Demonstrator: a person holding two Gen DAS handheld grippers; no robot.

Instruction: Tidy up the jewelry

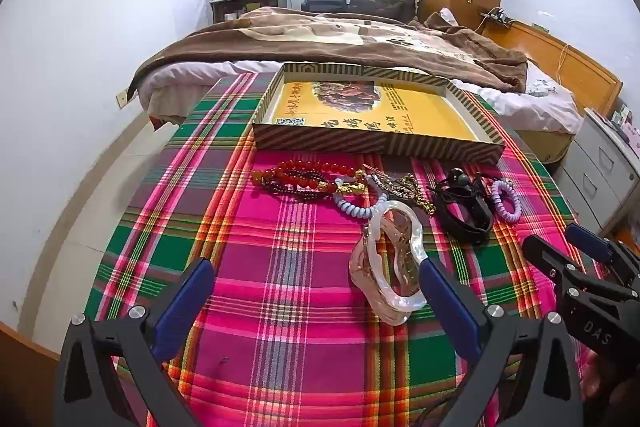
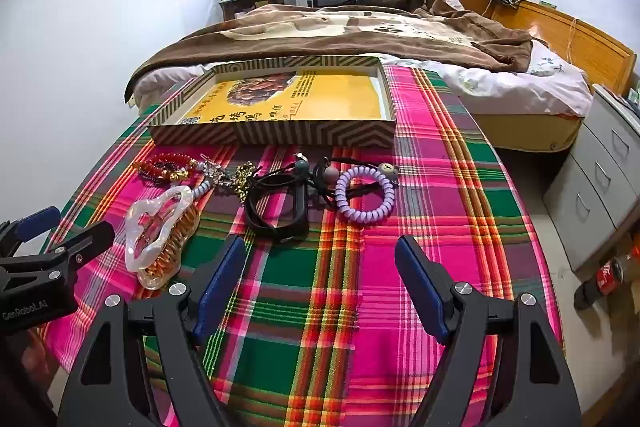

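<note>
Both grippers' jaws gape empty; hair claw lies before striped box.

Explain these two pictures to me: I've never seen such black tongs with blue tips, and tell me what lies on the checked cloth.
They are two hand-held grippers; a person carries one in each hand, each with its own camera looking along its jaws. One picture is from the left gripper, the other from the right gripper. Both stand open and hold nothing. On the plaid cloth lie a pearly hair claw, red bead bracelets, a pale blue coil tie, a gold chain, black bands and a purple coil tie. Behind them lies a striped box with nothing in it.
</note>
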